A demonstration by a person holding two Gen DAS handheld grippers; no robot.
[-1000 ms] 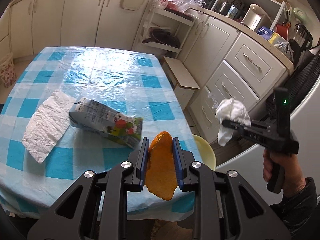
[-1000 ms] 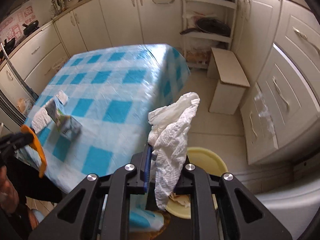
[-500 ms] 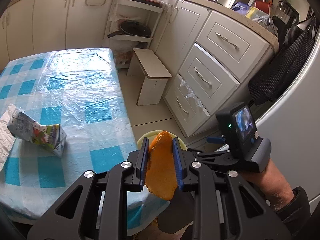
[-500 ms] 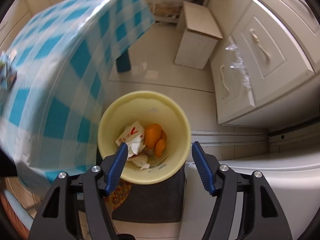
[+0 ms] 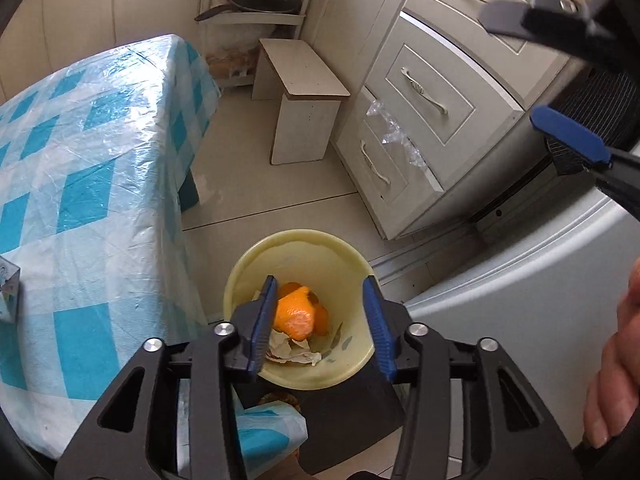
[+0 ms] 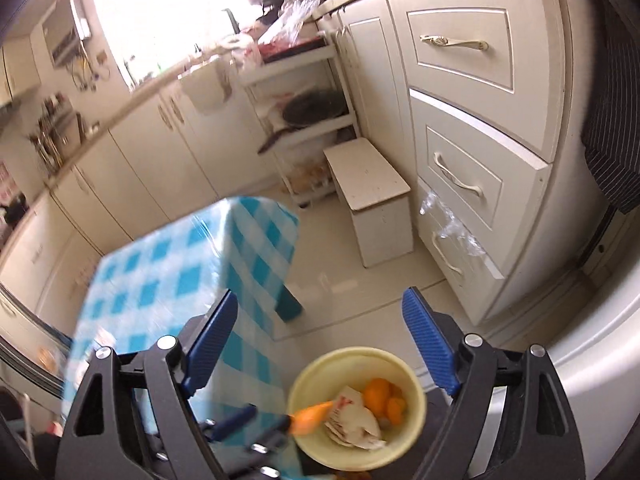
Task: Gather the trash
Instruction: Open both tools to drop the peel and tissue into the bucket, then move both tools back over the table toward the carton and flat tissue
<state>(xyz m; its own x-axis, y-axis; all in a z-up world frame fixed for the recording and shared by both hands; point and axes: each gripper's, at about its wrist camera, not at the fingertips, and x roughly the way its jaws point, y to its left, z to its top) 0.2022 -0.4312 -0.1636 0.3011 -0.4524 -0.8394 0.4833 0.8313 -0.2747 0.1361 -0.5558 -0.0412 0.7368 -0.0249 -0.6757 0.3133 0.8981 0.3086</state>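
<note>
Right now one orange peel [image 5: 294, 314] sits between the opening blue pads of the left tool [image 5: 320, 322], against the left pad and clear of the right, above the single yellow bin [image 5: 352, 272] on the floor. Inside lie crumpled paper [image 6: 352, 420] with red print too small to read, and more orange pieces [image 6: 382, 398]. The right tool [image 6: 320, 344], far right, spreads wide and empty. Left stands one checked table [image 5: 92, 168].

A home kitchen: cream drawers [image 6: 466, 184], frying pan [image 5: 262, 0] on shelf
</note>
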